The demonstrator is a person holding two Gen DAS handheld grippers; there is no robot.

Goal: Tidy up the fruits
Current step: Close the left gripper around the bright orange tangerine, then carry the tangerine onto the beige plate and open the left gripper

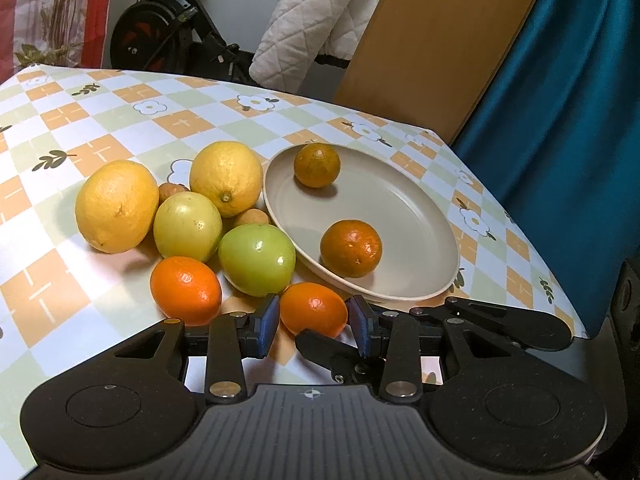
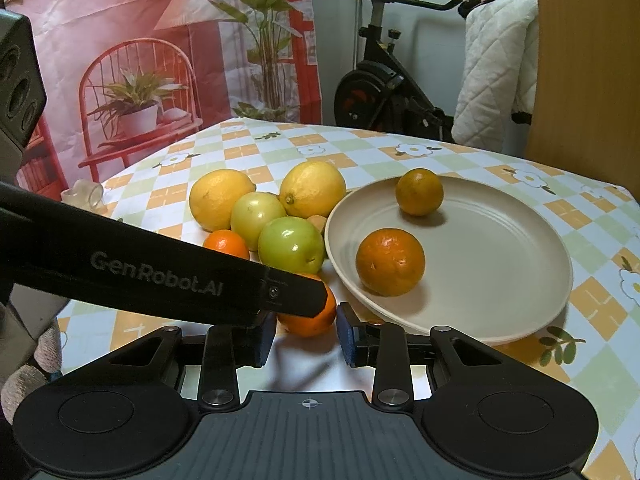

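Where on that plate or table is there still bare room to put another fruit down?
The plate has most room: its right half, beside the two dark oranges, is bare. The tablecloth behind the lemons is open too. Left of the plate it is crowded: lemons, green apples and oranges sit bunched together.

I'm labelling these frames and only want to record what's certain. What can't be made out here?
- Small brown fruits behind the green apple: largely hidden in both views, so their kind is unclear.
- Nearest mandarin: right wrist view, top covered by the left gripper's black finger.
- Grip: whether the left gripper pads touch that mandarin is unclear.
- Clear object at the table's far edge: too small to identify.
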